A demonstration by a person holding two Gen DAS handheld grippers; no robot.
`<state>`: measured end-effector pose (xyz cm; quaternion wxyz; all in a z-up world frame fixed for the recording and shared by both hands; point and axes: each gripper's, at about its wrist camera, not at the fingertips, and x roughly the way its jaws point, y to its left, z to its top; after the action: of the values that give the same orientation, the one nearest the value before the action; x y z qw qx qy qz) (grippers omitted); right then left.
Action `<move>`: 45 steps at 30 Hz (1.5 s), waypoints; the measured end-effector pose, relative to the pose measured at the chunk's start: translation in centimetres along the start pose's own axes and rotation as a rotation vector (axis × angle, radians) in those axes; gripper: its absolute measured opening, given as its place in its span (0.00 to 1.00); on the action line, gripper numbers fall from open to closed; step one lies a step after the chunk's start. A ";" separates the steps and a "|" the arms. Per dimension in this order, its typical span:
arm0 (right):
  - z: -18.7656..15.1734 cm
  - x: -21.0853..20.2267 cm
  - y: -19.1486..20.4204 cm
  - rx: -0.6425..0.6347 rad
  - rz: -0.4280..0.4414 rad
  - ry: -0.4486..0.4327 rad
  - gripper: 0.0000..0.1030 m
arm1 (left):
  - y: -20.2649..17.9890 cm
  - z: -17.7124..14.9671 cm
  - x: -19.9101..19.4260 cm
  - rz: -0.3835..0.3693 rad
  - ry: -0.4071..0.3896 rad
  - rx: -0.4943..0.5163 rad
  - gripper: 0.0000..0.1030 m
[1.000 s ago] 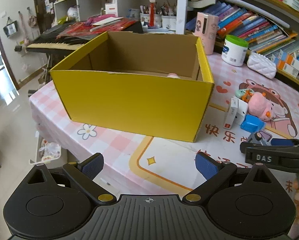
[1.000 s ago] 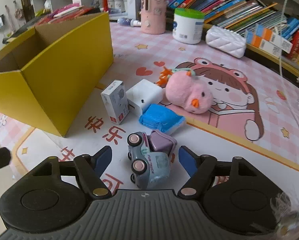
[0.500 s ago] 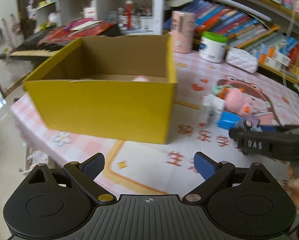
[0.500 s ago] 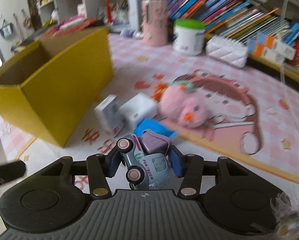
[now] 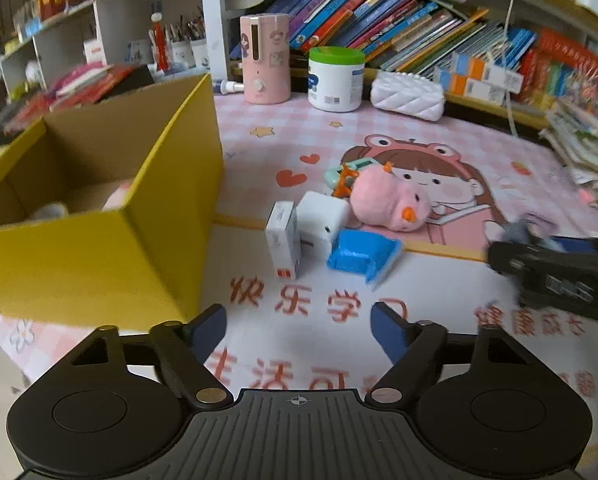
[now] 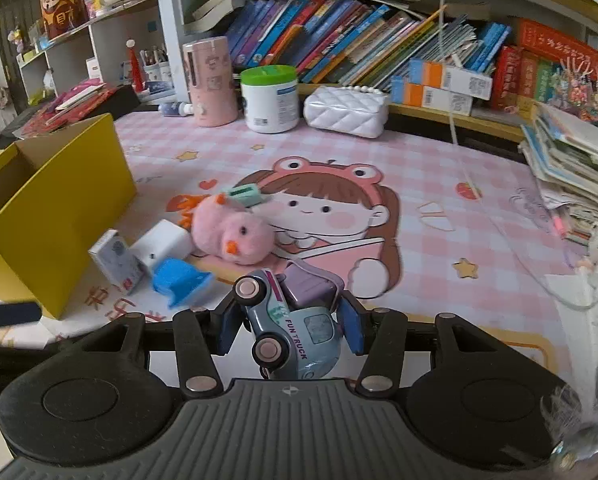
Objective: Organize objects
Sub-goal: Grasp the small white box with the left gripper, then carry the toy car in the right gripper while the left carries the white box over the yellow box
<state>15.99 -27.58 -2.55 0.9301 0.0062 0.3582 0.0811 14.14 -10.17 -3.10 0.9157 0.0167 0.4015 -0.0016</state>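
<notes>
My right gripper [image 6: 289, 330] clamps the toy truck [image 6: 295, 332], lifted off the mat | my left gripper [image 5: 297, 330] gapes, holding nothing | yellow box [image 5: 111, 216] at left, beside my left gripper.

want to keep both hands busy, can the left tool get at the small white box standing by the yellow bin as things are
Probably yes. The left tool is open and empty, and the small white box stands ahead of it with only bare mat between. The yellow bin sits off to the side.

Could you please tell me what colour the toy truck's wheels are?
The toy truck's wheels are pale pink with dark tyres, clearest in the right wrist view.
</notes>
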 end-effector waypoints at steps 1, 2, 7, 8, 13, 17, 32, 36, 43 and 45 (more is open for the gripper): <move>0.0 -0.1 -0.3 -0.002 -0.001 -0.002 0.47 | -0.2 0.3 0.4 0.013 -0.003 0.003 0.68; -0.1 -0.2 -0.6 -0.006 0.000 -0.004 0.47 | -0.4 0.6 0.9 0.032 -0.005 0.003 0.65; -0.4 -0.6 -1.7 -0.026 -0.003 -0.007 0.47 | -0.3 2.4 3.7 0.102 0.004 -0.041 0.51; -0.4 -0.7 -1.9 -0.031 -0.006 -0.009 0.47 | -0.2 2.7 4.1 0.112 0.005 -0.053 0.51; -0.5 -1.0 -2.5 -0.036 -0.013 -0.007 0.47 | -0.3 3.8 5.7 0.134 -0.001 -0.074 0.44; -0.6 -1.0 -2.6 -0.037 -0.014 -0.005 0.47 | -0.4 3.8 6.6 0.132 0.014 -0.068 0.36; -0.8 -1.4 0.4 -0.076 0.033 -0.001 0.47 | -0.5 1.6 1.1 -0.002 -0.044 0.001 0.12; -1.1 -1.9 2.0 -0.093 0.048 -0.001 0.47 | -0.4 -0.1 -0.6 -0.048 -0.030 0.033 0.13; -1.7 -3.3 5.3 -0.127 0.050 -0.006 0.47 | 2.1 -1.4 -2.7 -0.044 -0.052 0.037 0.13; -1.9 -3.7 6.4 -0.137 0.043 -0.007 0.47 | 3.3 -2.0 -3.3 -0.038 -0.046 0.030 0.13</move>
<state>11.10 -21.93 -1.11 0.9276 -0.0495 0.3485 0.1252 10.52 -6.82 -1.91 0.9241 0.0227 0.3806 -0.0253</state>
